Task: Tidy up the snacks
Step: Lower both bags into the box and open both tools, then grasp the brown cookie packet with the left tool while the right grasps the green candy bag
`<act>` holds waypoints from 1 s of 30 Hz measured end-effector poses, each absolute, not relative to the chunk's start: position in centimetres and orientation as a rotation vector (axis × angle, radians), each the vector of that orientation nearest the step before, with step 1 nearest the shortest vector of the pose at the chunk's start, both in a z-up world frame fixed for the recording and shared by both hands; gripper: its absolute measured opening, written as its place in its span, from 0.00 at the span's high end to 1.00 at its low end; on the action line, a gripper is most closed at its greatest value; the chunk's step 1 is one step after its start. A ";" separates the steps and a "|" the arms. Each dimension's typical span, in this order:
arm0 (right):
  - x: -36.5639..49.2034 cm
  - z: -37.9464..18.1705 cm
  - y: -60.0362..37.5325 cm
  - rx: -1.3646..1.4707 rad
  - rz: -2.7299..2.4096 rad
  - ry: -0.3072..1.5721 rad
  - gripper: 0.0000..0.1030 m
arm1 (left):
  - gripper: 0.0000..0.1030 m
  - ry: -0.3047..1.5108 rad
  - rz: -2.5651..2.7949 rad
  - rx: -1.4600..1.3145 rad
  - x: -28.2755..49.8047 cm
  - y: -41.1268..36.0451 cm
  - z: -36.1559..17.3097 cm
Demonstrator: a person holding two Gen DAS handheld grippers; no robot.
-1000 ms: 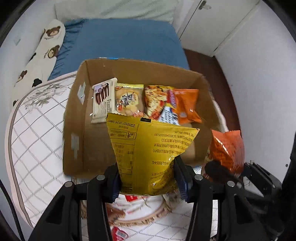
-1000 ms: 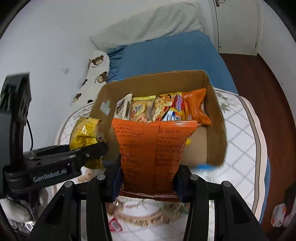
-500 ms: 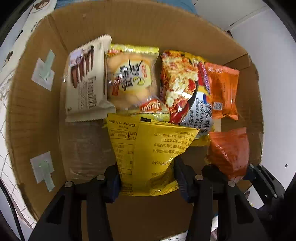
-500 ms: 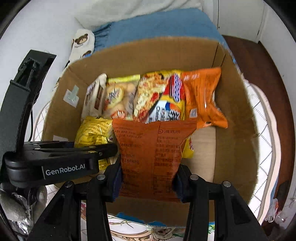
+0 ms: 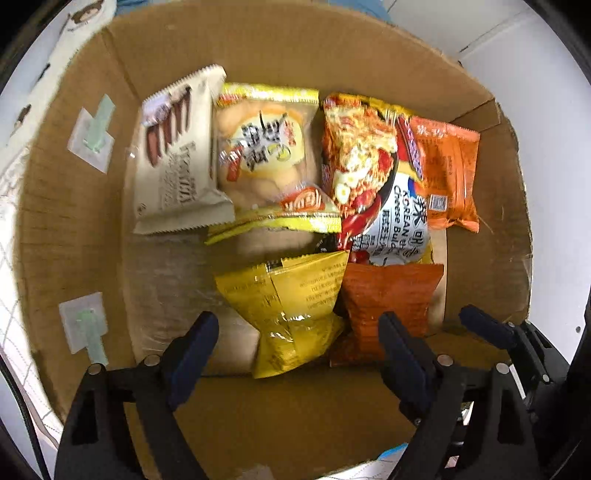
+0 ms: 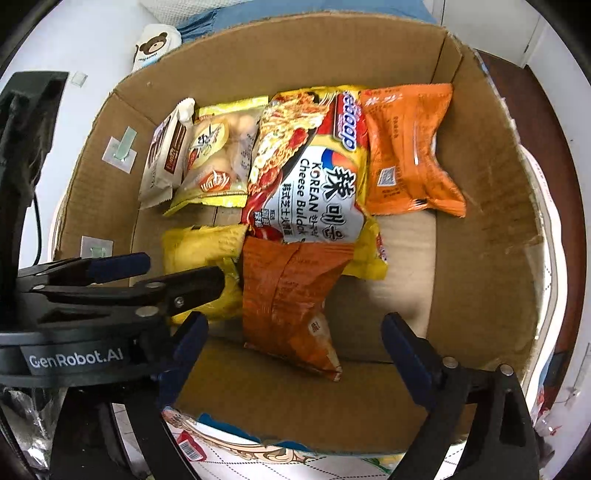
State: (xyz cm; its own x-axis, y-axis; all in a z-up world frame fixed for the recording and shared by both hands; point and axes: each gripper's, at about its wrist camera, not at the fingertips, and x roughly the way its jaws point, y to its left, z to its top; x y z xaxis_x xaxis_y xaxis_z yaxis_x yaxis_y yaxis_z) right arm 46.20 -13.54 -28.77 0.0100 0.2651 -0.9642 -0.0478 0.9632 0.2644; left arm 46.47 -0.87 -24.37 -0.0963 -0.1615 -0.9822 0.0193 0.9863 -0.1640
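Note:
A cardboard box [image 5: 480, 288] [image 6: 487, 229] holds several snack packets. A yellow packet [image 5: 291, 310] [image 6: 199, 251] and an orange packet [image 5: 388, 302] [image 6: 288, 295] lie loose at the near side of the box floor. My left gripper [image 5: 299, 332] is open, its jaws wide on either side of the yellow packet. My right gripper [image 6: 291, 332] is open above the orange packet, not touching it. At the back lie a white chocolate-stick packet [image 5: 177, 155], a yellow biscuit packet [image 5: 266, 151], a Korean noodle packet [image 6: 314, 173] and another orange packet [image 6: 406, 147].
The box stands on a white quilted bed cover [image 6: 258, 465] with a small red wrapper [image 6: 192, 446] near its front. A blue sheet [image 6: 295, 11] and a bear-print pillow [image 6: 155, 48] lie behind. A white wall [image 5: 546, 147] is at the right.
Both grippers moved over and down into the box, then opened. The yellow and orange packets dropped from the jaws and now lie on the box floor.

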 end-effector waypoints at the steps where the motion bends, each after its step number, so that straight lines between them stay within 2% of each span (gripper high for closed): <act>1: 46.1 -28.5 -13.7 0.173 0.240 1.535 0.06 | 0.14 1.643 -0.141 -0.094 46.6 -0.8 -23.8; 11: 43.9 -24.0 -15.4 0.132 0.152 1.404 0.06 | 0.14 1.453 -0.083 -0.046 45.4 0.0 -18.5; 30: 36.7 -13.4 -16.0 0.111 0.141 1.155 0.06 | 0.14 1.159 -0.085 -0.038 37.3 0.7 -8.0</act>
State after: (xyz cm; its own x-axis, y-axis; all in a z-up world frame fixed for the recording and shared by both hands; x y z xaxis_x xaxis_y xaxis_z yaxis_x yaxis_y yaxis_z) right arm 36.67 -16.01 -13.35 0.3968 0.1684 -0.9023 -0.0538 0.9856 0.1603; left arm 37.29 0.68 -7.96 0.3973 -0.0870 -0.9136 0.0478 0.9961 -0.0741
